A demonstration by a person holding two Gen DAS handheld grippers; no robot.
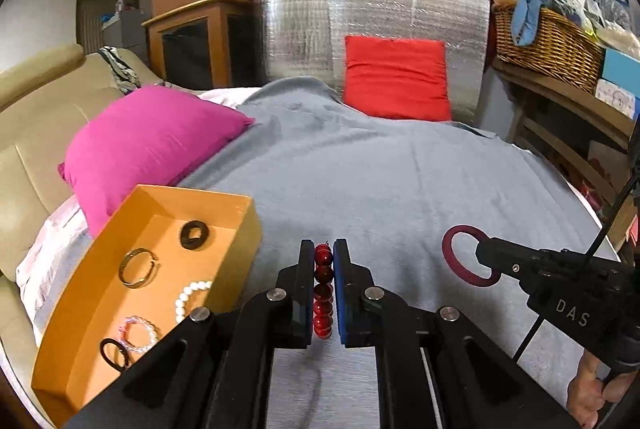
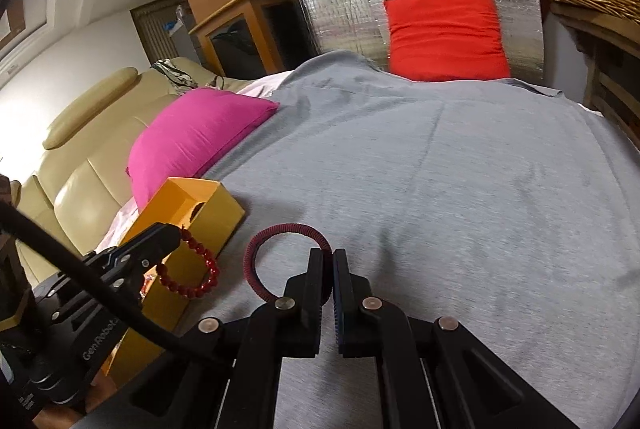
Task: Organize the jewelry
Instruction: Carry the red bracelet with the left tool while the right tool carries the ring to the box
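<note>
Red bead bracelet (image 1: 323,292) is pinched edge-on between the left hand-held gripper's (image 1: 323,257) pads, its glossy dark-red beads stacked in a line; from the right wrist view it hangs as a loop (image 2: 192,269) beside the box. The maroon ring bangle (image 1: 466,255) sits clamped in the right hand-held gripper (image 2: 332,261), raised above the grey bed cover. Over on the left, the open orange box (image 1: 248,225) holds a black ring (image 1: 195,235), a gold bangle (image 1: 138,267), a white pearl bracelet (image 1: 190,295), a pale pink beaded bracelet (image 1: 140,333) and a black hair tie (image 1: 114,353).
</note>
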